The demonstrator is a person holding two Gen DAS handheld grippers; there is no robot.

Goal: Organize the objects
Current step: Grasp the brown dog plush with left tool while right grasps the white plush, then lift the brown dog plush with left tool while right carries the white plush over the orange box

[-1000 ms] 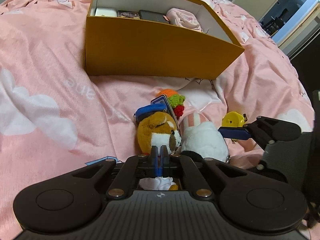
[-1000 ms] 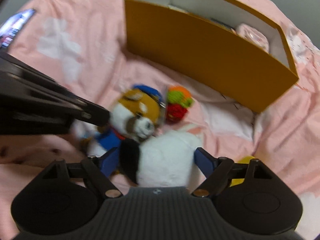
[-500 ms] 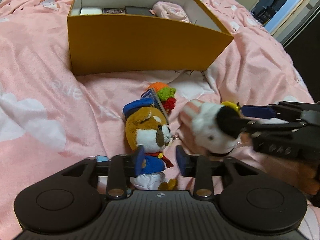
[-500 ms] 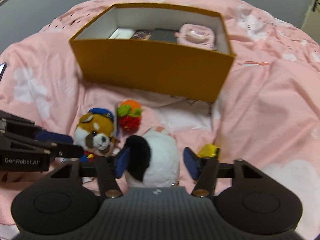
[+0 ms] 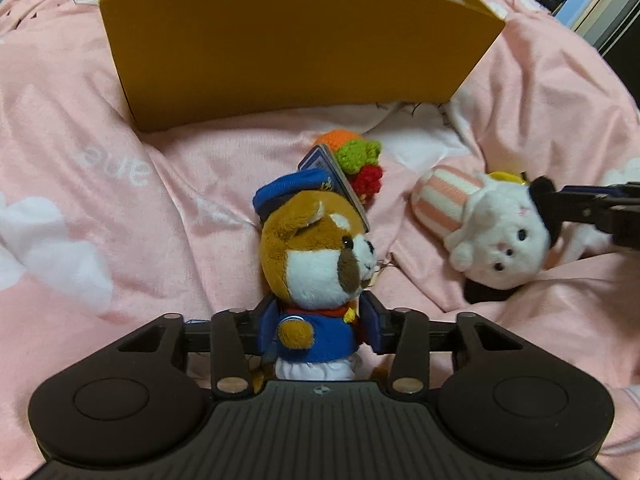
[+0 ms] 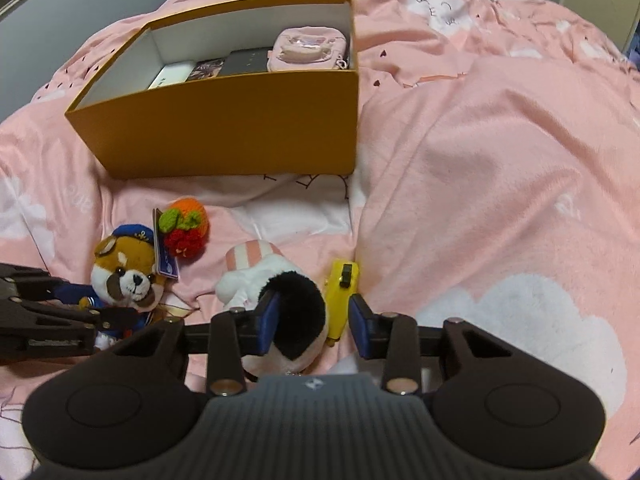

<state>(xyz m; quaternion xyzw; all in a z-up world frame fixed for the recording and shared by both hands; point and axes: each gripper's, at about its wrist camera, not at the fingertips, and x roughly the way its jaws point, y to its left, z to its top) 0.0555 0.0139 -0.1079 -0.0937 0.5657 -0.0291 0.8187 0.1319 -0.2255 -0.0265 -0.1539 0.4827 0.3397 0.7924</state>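
Left gripper (image 5: 319, 330), wider than half a second ago, now brackets the dog toy (image 5: 316, 256) at its blue body, apparently without clamping. Right gripper (image 6: 313, 320) stays open around the white toy (image 6: 276, 292). Both lie near the box (image 6: 224, 128); grasps pending

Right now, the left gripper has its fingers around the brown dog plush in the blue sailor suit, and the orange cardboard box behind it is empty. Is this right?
Not quite. The left gripper does have its fingers around the brown dog plush, but the orange cardboard box is not empty. The right wrist view shows a pink pouch and several flat items inside it.
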